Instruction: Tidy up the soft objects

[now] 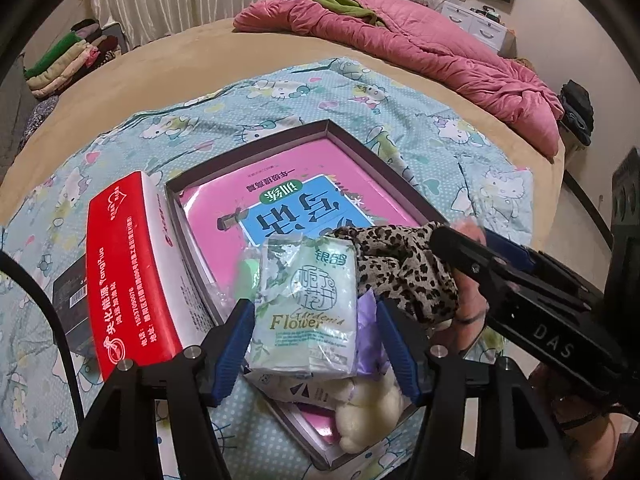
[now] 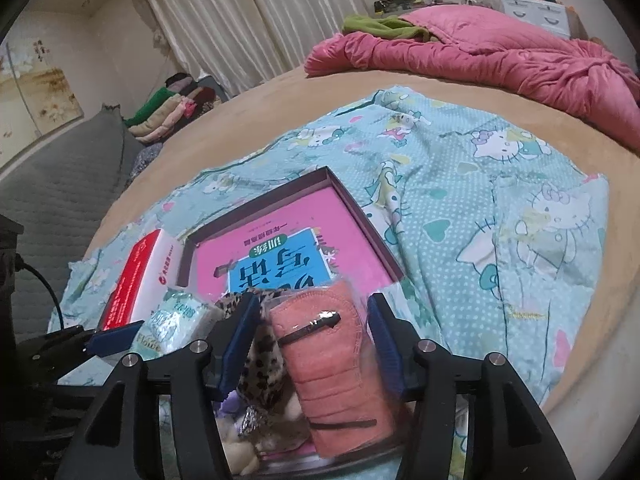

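left tongs (image 1: 316, 344) wide: glossy tissue pack (image 1: 306, 312) | right tongs (image 2: 308, 344) wide: ribbed salmon mask (image 2: 324, 364)

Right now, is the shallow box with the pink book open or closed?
Open. The box has no lid on it; its dark walls stand bare, and the pink book lies exposed on its floor.

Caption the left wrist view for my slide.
Left gripper straddles a tissue pack at the tray's near edge, jaws open; right gripper at a leopard-print cloth.
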Tool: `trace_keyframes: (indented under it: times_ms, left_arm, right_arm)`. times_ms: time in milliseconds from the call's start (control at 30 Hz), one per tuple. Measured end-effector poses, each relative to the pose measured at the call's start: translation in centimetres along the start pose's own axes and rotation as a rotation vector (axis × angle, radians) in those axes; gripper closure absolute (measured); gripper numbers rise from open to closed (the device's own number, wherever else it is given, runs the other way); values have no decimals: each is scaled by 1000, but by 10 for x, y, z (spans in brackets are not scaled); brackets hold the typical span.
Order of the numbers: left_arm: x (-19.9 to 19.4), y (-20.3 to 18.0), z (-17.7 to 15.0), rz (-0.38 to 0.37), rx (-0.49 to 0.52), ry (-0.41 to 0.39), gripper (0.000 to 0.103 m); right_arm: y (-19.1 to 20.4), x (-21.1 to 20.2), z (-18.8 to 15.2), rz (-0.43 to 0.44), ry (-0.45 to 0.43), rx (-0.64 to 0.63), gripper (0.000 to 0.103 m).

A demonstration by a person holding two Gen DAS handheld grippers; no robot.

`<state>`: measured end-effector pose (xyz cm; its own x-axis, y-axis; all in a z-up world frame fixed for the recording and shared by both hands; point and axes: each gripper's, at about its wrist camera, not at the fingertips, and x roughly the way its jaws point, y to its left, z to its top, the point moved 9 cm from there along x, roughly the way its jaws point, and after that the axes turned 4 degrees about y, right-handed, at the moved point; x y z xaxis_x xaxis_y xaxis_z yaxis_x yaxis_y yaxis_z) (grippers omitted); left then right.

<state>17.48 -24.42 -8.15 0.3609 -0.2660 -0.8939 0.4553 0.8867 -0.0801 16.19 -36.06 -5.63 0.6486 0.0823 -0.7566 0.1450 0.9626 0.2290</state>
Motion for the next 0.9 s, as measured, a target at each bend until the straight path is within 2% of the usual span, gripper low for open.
trace_keyframes:
  times_ms: [367, 600, 700, 900]
  left_arm:
    - [-10, -1, -3, -11, -1, -19, 38]
    - [-18, -1, -1, -12, -3, -39, 31]
    - [-24, -1, -2, -24, -16, -53, 30]
    - [-41, 2, -4, -32, -29, -77, 28]
  right_arm:
    - [0, -14, -5, 3, -27, -15, 43]
    - [12, -35, 1, -7, -71, -45, 36]
    - [14, -47, 3, -18, -91, -49, 29]
    - [19, -72, 3, -33, -114, -41, 26]
